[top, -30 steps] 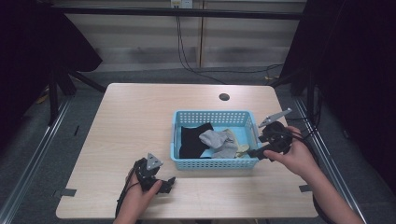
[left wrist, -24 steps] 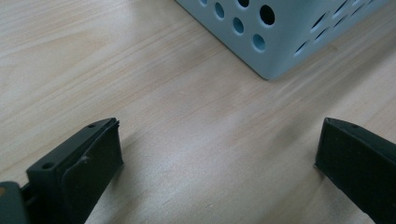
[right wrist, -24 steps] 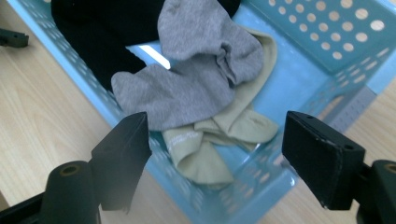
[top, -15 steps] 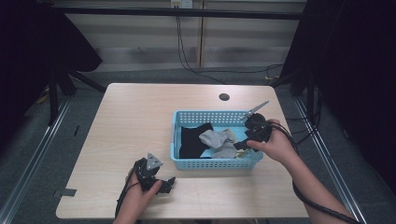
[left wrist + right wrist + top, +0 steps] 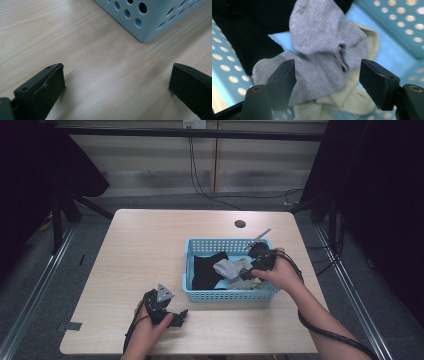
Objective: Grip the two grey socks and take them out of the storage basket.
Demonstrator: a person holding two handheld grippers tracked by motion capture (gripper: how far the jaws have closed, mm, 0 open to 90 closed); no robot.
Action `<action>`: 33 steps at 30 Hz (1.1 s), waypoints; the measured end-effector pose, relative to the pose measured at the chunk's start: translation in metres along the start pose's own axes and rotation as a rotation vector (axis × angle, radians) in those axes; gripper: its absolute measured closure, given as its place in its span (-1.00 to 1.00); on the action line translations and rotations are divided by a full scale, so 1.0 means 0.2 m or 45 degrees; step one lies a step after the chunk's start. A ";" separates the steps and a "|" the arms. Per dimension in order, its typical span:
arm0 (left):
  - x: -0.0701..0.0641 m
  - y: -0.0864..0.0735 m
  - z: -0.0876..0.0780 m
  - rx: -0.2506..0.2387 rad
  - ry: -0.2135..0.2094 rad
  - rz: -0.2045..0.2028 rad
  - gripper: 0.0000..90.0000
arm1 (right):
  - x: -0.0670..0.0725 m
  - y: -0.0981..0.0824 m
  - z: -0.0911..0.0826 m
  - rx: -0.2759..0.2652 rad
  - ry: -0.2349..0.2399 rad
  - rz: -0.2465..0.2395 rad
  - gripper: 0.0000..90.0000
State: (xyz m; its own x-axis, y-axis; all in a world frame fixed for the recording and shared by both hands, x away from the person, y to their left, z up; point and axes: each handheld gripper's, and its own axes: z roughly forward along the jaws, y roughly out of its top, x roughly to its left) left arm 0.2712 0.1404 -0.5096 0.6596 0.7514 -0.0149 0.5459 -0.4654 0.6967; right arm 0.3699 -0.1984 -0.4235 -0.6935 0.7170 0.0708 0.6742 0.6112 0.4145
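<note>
From above, a blue basket (image 5: pixel 227 292) on the table (image 5: pixel 145 245) holds socks; the right gripper (image 5: pixel 248 271) dips inside.

Left gripper (image 5: pixel 117 82): jaws wide over bare wood beside the basket.

Right gripper view: jaws wide, straddling a grey sock (image 5: pixel 324 50), with black cloth (image 5: pixel 249 27) behind.

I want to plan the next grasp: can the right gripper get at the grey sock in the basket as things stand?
Probably yes: the right gripper hangs open just above the grey sock, which lies on top of the other socks.
</note>
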 end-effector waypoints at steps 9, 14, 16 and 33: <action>0.00 0.00 0.00 -0.001 -0.005 -0.003 -1.00 | 0.03 0.08 0.08 0.012 0.018 -0.044 -0.24; 0.00 0.00 0.00 -0.002 -0.007 -0.006 -1.00 | 0.04 0.11 0.12 0.063 0.008 -0.036 0.15; 0.00 0.00 0.00 -0.003 -0.007 -0.006 -1.00 | 0.03 0.11 0.13 0.094 0.015 -0.035 0.29; 0.00 0.00 0.00 -0.002 -0.011 -0.005 -1.00 | 0.00 0.16 0.06 0.110 0.070 0.008 0.94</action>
State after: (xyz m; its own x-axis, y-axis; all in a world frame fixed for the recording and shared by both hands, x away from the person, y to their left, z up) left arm 0.2717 0.1401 -0.5097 0.6617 0.7494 -0.0237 0.5479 -0.4617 0.6976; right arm 0.3953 -0.1742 -0.4214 -0.7003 0.7030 0.1239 0.6965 0.6348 0.3346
